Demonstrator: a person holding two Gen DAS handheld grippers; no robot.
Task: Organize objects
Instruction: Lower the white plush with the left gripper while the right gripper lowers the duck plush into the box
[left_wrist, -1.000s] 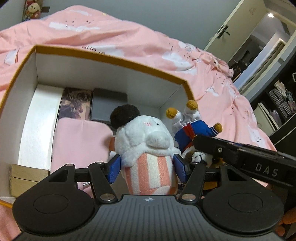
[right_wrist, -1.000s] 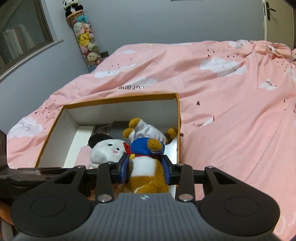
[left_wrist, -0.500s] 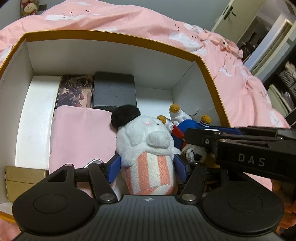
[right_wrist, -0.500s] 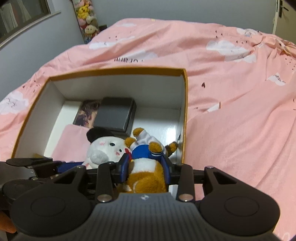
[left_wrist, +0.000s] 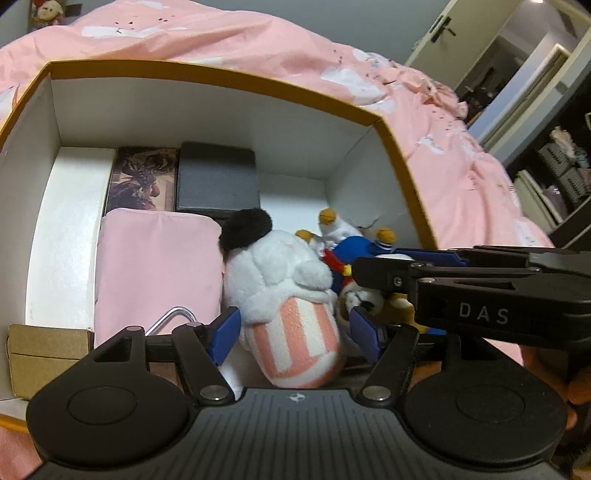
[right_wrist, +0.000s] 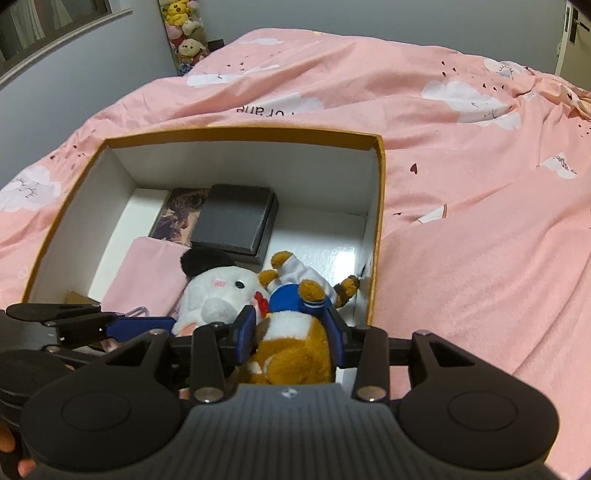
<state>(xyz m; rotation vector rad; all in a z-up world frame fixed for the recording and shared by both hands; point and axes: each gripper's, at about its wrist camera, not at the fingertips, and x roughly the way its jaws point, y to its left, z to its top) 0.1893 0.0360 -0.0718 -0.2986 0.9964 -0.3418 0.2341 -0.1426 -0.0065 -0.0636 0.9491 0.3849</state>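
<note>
Both my tongs sit low inside the cardboard box (left_wrist: 207, 74) on the pink bed (right_wrist: 480, 184). My left gripper (left_wrist: 293, 332) has its blue pads spread just clear of the white plush with the striped base (left_wrist: 291, 295), apparently letting it go; the toy lies against the pink pouch (left_wrist: 159, 266) near the box's near edge, where it fills the gap beside the flat items. My right gripper (right_wrist: 291, 328) is clamped on the brown bear plush in blue (right_wrist: 295, 332), held head-first toward the box's right wall, the one bare strip of floor. A dark case (right_wrist: 236, 218) and a printed card (right_wrist: 177, 218) lie flat along the far edge, a small brown carton (left_wrist: 48, 354) in the near left corner.
</note>
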